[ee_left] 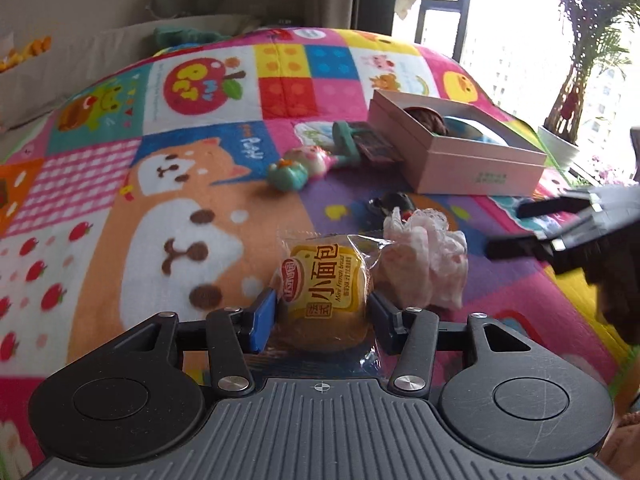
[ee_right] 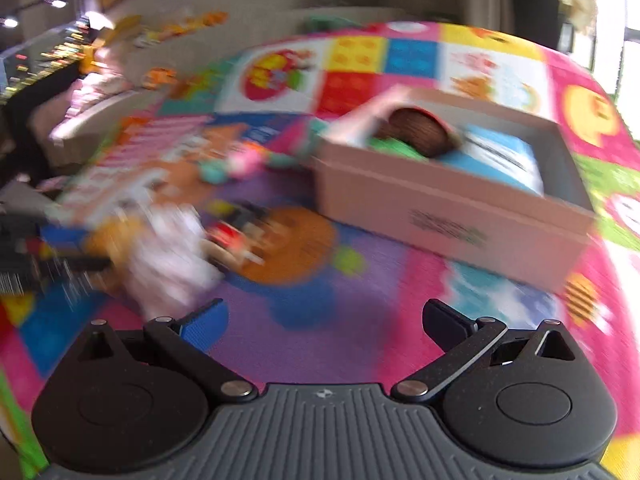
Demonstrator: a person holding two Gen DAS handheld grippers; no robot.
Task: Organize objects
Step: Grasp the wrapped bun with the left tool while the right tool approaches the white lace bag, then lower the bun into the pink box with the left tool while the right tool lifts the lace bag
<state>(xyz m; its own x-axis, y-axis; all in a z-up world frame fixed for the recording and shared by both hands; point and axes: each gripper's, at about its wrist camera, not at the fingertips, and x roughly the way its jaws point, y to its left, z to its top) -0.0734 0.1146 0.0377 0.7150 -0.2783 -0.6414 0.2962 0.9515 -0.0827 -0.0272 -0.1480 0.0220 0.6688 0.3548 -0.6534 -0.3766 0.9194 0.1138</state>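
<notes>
My left gripper is shut on a wrapped mini bread bun with a yellow label, low over the colourful play mat. A pink lace scrunchie lies just right of the bun. A pink open box at the right holds a brown round thing and a blue item. My right gripper is open and empty above the mat, in front of the box; it also shows in the left wrist view. The right wrist view is motion-blurred.
A teal and pink rattle toy, a teal-handled brush and a small dark toy lie on the mat near the box. A potted plant stands by the window at right. A beige sofa lies behind.
</notes>
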